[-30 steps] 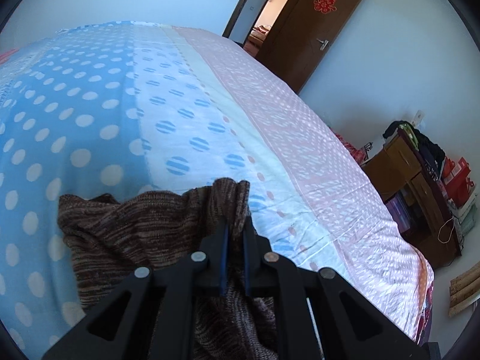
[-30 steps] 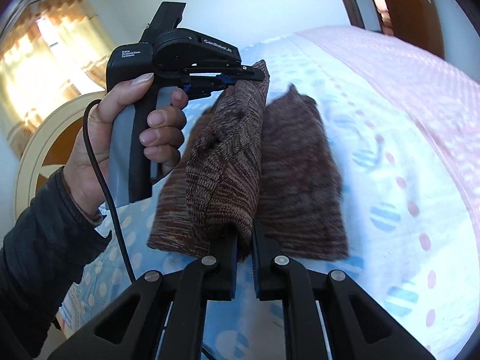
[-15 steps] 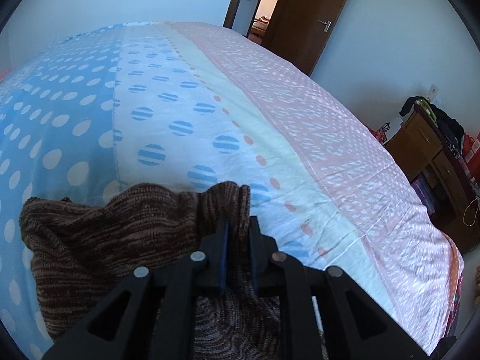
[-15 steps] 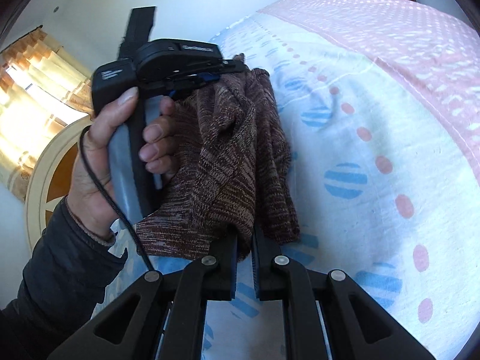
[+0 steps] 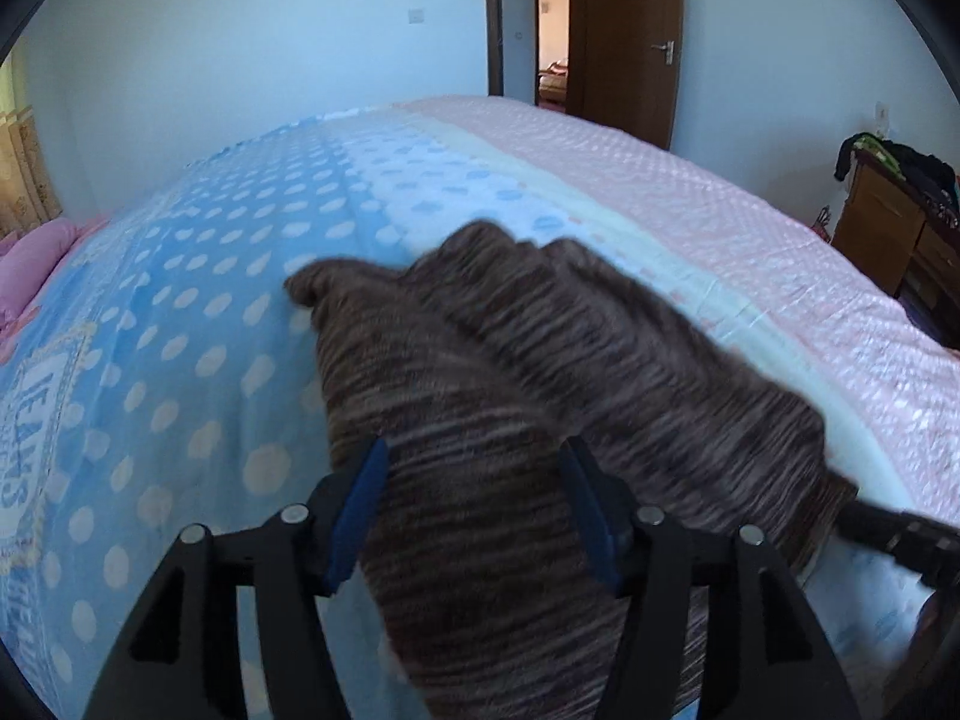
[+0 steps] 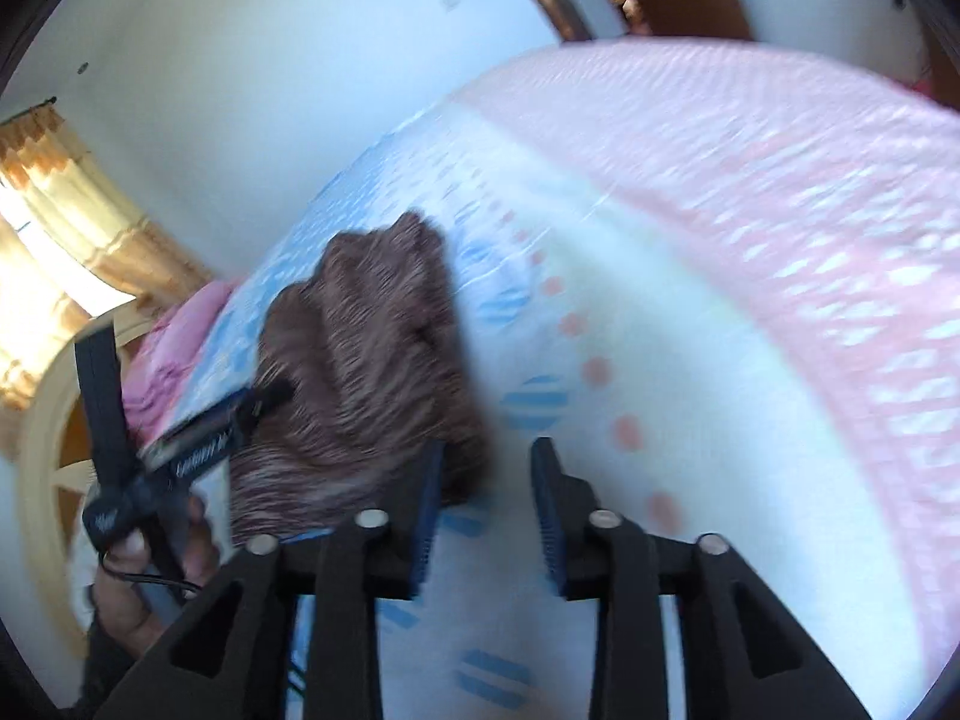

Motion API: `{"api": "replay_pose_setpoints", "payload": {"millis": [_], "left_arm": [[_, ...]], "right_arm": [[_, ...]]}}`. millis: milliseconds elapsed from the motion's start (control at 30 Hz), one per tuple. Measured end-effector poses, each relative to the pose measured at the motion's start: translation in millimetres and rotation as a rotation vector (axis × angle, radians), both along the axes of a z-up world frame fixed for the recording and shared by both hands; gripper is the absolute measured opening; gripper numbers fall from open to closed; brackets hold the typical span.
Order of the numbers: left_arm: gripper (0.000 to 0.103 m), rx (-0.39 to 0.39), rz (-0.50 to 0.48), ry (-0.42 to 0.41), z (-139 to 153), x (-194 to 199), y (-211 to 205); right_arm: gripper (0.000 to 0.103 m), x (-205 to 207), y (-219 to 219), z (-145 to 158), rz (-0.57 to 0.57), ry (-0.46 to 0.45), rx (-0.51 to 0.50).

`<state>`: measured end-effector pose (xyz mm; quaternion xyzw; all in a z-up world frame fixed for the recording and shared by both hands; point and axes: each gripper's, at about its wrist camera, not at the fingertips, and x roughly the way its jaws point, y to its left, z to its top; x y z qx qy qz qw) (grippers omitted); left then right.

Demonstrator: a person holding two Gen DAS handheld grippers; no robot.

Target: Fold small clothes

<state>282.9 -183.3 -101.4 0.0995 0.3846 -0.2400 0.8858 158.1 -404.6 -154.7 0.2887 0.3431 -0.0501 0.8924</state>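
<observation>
A brown knitted garment lies bunched and folded on the dotted bedspread. My left gripper hangs over its near end. Its jaws are opening, and the cloth lies loose between and under the blue pads without being pinched. In the right wrist view the garment sits just left of my right gripper. That gripper's jaws are also opening, with only bedsheet between them, and its left finger brushes the cloth's edge. A hand holds the left gripper at the garment's far side. Both views are blurred.
The bedspread runs from blue through white to a pink band. A pink pillow and a cream headboard stand at one end. A wooden dresser piled with clothes is off the bed's right side, with a brown door behind.
Both grippers were shut on the garment's edge and held it up. Now both have let go, their jaws stand apart, and the garment lies on the bed. Both hands swung sideways.
</observation>
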Motion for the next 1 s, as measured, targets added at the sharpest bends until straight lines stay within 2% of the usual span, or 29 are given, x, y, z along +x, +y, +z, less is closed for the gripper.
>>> {"api": "replay_pose_setpoints", "payload": {"millis": [67, 100, 200, 333, 367, 433, 533, 567, 600, 667, 733, 800, 933, 967, 1000], "left_arm": [[0.063, 0.018, 0.022, -0.005, -13, -3, 10], [0.065, 0.014, 0.023, -0.007, -17, -4, 15], [0.072, -0.057, 0.027, 0.028, -23, -2, 27], [0.080, -0.164, 0.061, 0.103, -26, 5, 45], [0.080, -0.190, 0.065, 0.108, -26, 5, 50], [0.087, -0.214, 0.075, 0.132, -29, 6, 56], [0.088, -0.258, 0.075, 0.182, -36, 9, 64], [0.088, -0.263, 0.073, 0.186, -36, 10, 64], [0.089, -0.258, 0.071, 0.185, -36, 10, 63], [0.089, -0.238, 0.067, 0.175, -36, 9, 60], [0.090, -0.234, 0.063, 0.175, -36, 8, 61], [0.090, -0.237, 0.065, 0.177, -38, 8, 64], [0.092, -0.233, 0.071, 0.174, -38, 6, 67], [0.092, -0.229, 0.073, 0.173, -38, 6, 66], [0.092, -0.225, 0.074, 0.171, -38, 5, 66]], "right_arm": [[0.037, -3, 1, 12, -0.042, -0.009, -0.094], [0.037, 3, 4, 19, -0.020, -0.003, -0.119], [0.036, 42, 22, 51, 0.127, -0.009, -0.189], [0.036, 124, 42, 72, 0.290, 0.020, -0.229], [0.036, 138, 46, 72, 0.325, 0.039, -0.233], [0.036, 178, 50, 59, 0.378, 0.131, -0.226], [0.036, 223, 47, 19, 0.347, 0.273, -0.272], [0.036, 230, 43, 11, 0.338, 0.286, -0.277], [0.036, 232, 38, 11, 0.320, 0.270, -0.265], [0.036, 234, 37, 15, 0.317, 0.297, -0.261], [0.036, 231, 43, 28, 0.294, 0.301, -0.333], [0.036, 223, 60, 50, 0.300, 0.254, -0.429], [0.036, 218, 107, 91, 0.460, 0.120, -0.465], [0.036, 224, 122, 92, 0.525, 0.124, -0.466], [0.031, 233, 136, 90, 0.570, 0.139, -0.477]]}}
